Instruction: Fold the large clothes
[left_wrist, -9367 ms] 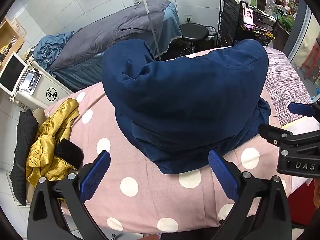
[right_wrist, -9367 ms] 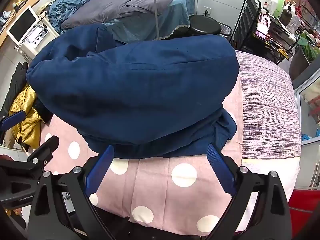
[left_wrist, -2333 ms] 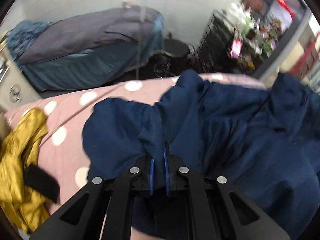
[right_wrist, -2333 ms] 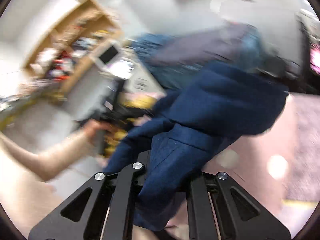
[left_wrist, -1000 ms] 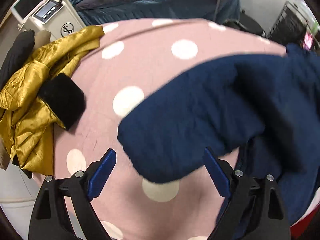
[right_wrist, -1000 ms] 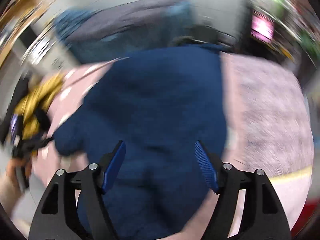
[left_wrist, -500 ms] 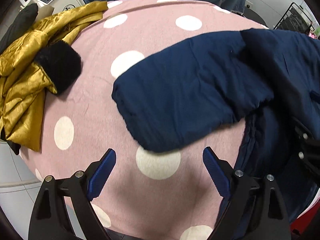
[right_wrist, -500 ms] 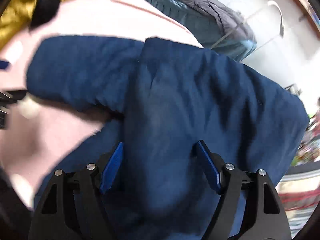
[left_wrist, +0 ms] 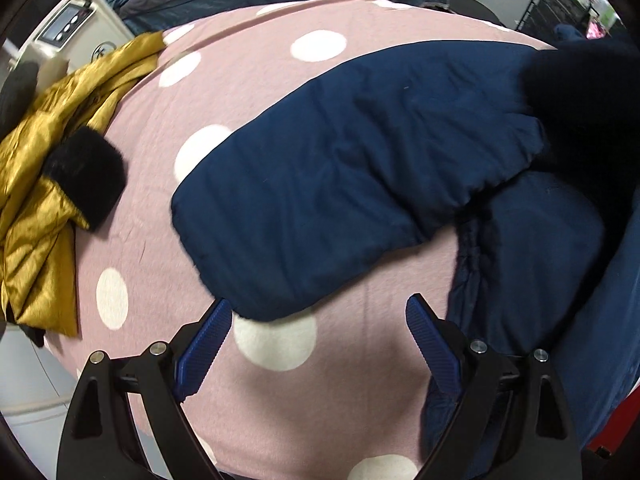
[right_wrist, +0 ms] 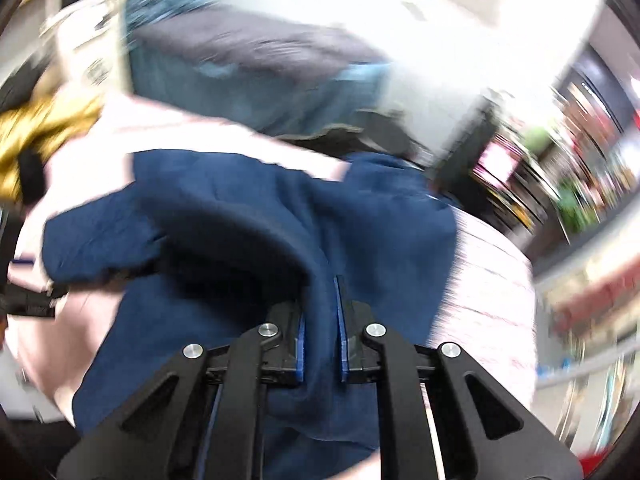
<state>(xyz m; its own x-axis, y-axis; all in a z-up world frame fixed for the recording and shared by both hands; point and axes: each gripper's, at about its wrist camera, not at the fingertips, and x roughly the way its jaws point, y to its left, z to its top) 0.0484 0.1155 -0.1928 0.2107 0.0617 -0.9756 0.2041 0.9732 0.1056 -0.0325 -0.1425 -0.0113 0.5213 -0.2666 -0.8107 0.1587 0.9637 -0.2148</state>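
Landmark = pink polka-dot bedspread [left_wrist: 256, 92]. At its left edge: 1 gold jacket [left_wrist: 36, 184], crumpled, w/ 1 black fur cuff [left_wrist: 82, 168] lying on it. Right of that, across the middle of the spread, 1 navy coat [left_wrist: 568, 312]; its sleeve [left_wrist: 340, 184] lies flat, long axis running diagonally from the rounded cuff end at lower left, nearest the camera, up to the shoulder at upper right. Coat body is bunched at the spread's right side, cut off by the frame edge, so its full outline is hard to make out. Left gripper [left_wrist: 318, 328] hovers just over the spread near the cuff end, jaws wide apart, nothing between them, pads not touching cloth. Right wrist view is heavily motion-blurred: right gripper [right_wrist: 320, 336] has just closed, jaws together and clamped on a raised fold of the navy coat; room behind is smeared & unreadable, and what lies under the fold is hidden
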